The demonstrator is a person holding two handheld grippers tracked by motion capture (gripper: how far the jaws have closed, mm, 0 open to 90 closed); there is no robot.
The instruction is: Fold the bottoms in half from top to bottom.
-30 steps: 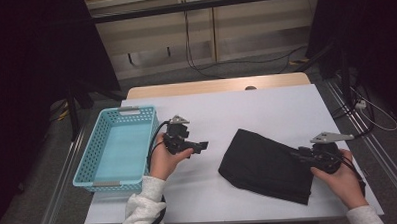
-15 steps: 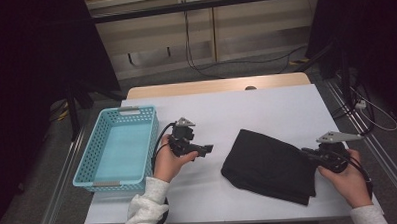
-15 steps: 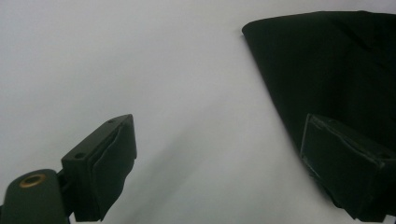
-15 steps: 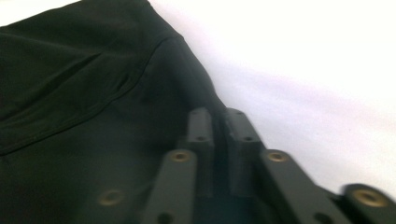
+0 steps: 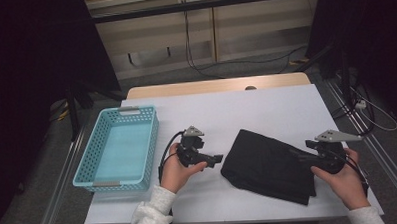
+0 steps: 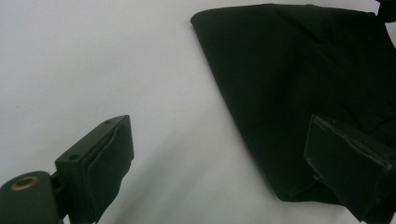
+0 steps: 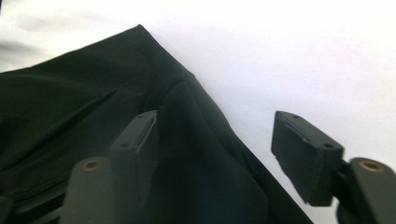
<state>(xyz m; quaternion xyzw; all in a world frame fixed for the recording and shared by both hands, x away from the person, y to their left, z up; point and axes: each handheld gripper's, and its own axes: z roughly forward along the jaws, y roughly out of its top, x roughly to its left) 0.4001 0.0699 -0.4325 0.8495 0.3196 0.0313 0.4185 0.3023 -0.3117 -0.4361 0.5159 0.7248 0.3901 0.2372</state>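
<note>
Black, soft fabric: the folded cloth point(image 5: 268, 164) lies flat toward the near right corner of the counter point(image 5: 246, 110), limp and light, likely to sag and unfold if I lift it by one point. My right tool point(image 5: 302, 157) has just been opening; its jaws now stand wide astride a raised fold at the cloth's right edge, not pinching it. My left tool point(image 5: 217, 159) is wide too, just beside the left edge. I'd pinch both folded edges together.

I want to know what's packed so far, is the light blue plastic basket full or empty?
Empty. In the high view the light blue plastic basket shows its bare floor, and the folded black cloth lies outside it on the white table.
</note>
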